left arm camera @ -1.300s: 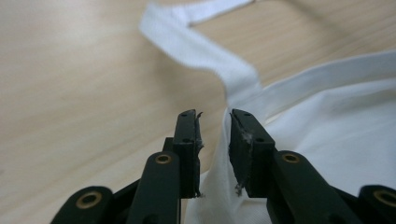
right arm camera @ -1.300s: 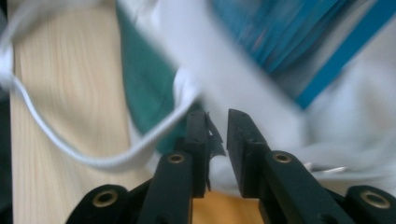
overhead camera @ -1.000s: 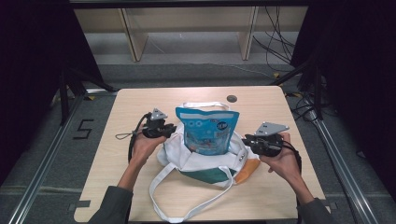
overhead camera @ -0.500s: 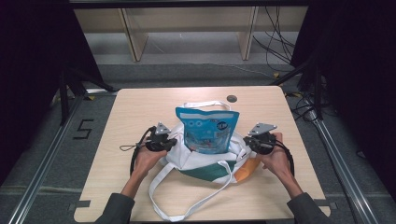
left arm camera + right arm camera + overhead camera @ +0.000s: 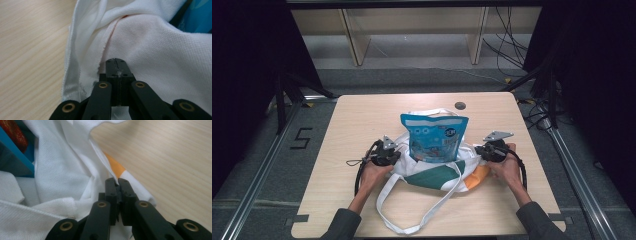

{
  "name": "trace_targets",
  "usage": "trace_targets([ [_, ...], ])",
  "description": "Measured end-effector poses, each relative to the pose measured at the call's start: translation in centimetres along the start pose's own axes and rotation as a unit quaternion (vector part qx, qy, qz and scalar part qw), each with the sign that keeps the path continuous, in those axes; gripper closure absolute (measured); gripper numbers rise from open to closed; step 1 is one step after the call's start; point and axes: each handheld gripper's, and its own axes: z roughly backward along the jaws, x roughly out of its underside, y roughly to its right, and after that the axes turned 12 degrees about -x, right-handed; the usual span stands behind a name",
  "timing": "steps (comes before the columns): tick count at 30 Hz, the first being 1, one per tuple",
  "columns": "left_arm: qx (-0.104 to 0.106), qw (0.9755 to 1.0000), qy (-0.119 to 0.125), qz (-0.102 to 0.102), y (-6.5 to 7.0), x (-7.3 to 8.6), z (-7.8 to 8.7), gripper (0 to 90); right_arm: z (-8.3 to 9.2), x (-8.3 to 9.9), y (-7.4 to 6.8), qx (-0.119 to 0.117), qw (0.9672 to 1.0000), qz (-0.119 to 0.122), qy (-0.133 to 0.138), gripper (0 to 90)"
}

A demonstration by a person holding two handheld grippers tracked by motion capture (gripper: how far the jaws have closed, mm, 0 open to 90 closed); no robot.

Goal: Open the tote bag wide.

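Left tongs clamped on white bag at nine o'clock; right tongs clamped on it at three o'clock.

Light wooden rectangular table, small dark round grommet near far edge; bearing one white cloth tote bag with green and orange patches, straps trailing toward the near edge.

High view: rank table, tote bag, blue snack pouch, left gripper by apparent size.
1. table
2. tote bag
3. blue snack pouch
4. left gripper

The pouch is partly hidden inside the bag.
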Motion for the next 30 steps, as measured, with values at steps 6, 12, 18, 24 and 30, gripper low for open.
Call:
trace_targets([
  [6,0.001,0.9999,0.015,0.005,-0.1,-0.7,1.6,83.3,0.3,-0.4,0.3,0.008,0.9997,-0.001,0.022,77.0],
  [12,0.024,0.9981,0.056,-0.01,1.4,-1.2,4.8,82.4,3.2,-1.5,-0.5,-0.007,0.9963,-0.028,0.081,62.0],
  [18,0.049,0.9974,0.044,-0.028,3.2,-0.1,4.9,83.4,6.4,-1.4,-3.7,-0.037,0.9972,-0.002,0.065,67.1],
  [24,0.072,0.9961,0.02,-0.047,4.1,1.5,4.5,87.1,5.9,1.4,-6.9,-0.077,0.9955,0.047,-0.028,85.0],
  [30,0.068,0.9961,0.008,-0.057,4.7,1.8,3.6,87.1,2.7,2.8,-6.6,-0.063,0.9931,0.048,-0.086,88.3],
])
